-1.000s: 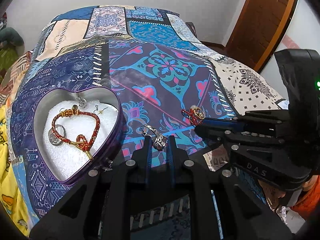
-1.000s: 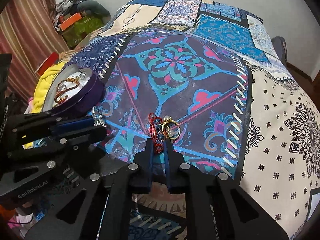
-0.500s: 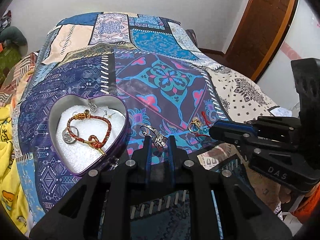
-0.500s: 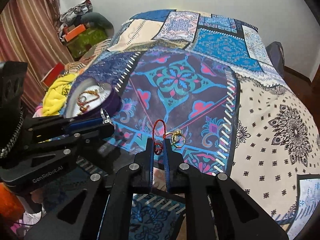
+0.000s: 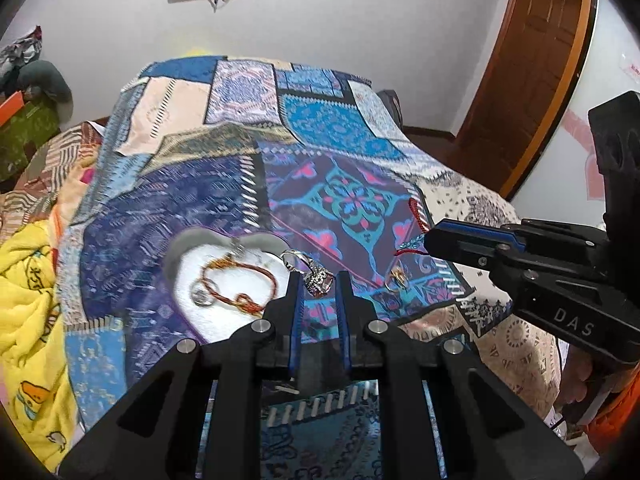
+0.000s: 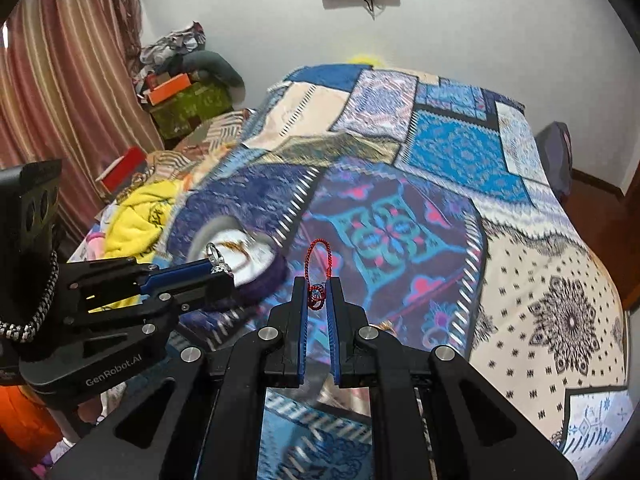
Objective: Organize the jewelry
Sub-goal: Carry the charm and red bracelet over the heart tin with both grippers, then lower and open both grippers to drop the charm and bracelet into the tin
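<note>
On the quilt (image 5: 224, 208), the heart tin (image 5: 180, 248) holds a bracelet (image 5: 240, 284); left gripper (image 5: 319, 280) pinches a ring (image 5: 318, 278), right gripper (image 6: 318, 292) red cord (image 6: 317, 258).

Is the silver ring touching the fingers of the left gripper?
Touching. The left wrist view shows the silver ring pinched between the fingers of the left gripper, lifted above the heart box.

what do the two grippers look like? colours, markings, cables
Both are matte black plastic with silver screw heads and blue pads lining the finger insides. The left gripper has white "GenRobot.AI" lettering on its body and a black-and-white braided cord beside it. The right gripper shows white "DAS" lettering on its side. Sleeves aren't clearly visible.
</note>
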Tool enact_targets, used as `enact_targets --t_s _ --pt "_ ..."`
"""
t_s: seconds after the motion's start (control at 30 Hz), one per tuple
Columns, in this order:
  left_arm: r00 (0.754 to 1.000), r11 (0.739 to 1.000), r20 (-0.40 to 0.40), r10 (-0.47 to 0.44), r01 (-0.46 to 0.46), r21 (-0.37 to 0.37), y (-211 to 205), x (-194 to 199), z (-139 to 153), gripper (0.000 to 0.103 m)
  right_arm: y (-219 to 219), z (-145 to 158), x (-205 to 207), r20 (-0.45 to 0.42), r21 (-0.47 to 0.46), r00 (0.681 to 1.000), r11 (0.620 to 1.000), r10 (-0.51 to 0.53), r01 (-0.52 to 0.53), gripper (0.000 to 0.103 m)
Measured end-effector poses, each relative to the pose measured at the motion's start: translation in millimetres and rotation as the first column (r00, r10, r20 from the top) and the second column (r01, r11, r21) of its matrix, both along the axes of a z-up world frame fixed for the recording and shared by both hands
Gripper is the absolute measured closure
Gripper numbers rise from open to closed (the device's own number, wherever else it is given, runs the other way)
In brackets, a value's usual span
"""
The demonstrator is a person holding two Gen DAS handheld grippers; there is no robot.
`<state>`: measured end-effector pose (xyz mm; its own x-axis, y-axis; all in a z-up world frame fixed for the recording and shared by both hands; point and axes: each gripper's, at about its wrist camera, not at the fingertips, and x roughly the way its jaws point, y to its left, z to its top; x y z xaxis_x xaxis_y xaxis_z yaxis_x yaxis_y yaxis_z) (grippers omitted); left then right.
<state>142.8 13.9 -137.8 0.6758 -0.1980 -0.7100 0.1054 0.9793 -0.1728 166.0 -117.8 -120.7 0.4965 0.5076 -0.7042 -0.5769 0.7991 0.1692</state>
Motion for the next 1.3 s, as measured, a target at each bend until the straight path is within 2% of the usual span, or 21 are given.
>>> enact_targets --t_s 0.4,0.7,0.97,1.17,1.3 --pt "0.994 0.996 0.071 0.088 -0.09 0.024 45.5 -15.1 25.6 0.089 43.3 15.5 -5.8 0.038 0.043 0.997 0.996 0.072 -0.074 0.095" --pt "0.99 0.991 0.06 0.127 -0.129 0.025 70.1 -15.2 18.3 0.089 70.9 14.8 -2.8 0.035 0.069 0.992 0.99 0.118 -0.12 0.095" --pt "0.993 0.993 0.026 0.114 -0.115 0.036 69.7 -4.8 -0.8 0.089 85.7 -12.5 6.8 -0.031 0.05 0.989 0.989 0.142 -0.14 0.095" --pt "0.995 0.995 -0.015 0.103 -0.103 0.008 74.6 11.4 -12.1 0.089 85.9 -32.6 16.4 -0.089 0.044 0.986 0.989 0.142 -0.138 0.095" --pt "0.996 0.997 -0.019 0.082 -0.081 0.017 69.4 15.3 -15.2 0.089 87.6 -36.8 19.5 -0.094 0.039 0.984 0.988 0.15 -0.147 0.095"
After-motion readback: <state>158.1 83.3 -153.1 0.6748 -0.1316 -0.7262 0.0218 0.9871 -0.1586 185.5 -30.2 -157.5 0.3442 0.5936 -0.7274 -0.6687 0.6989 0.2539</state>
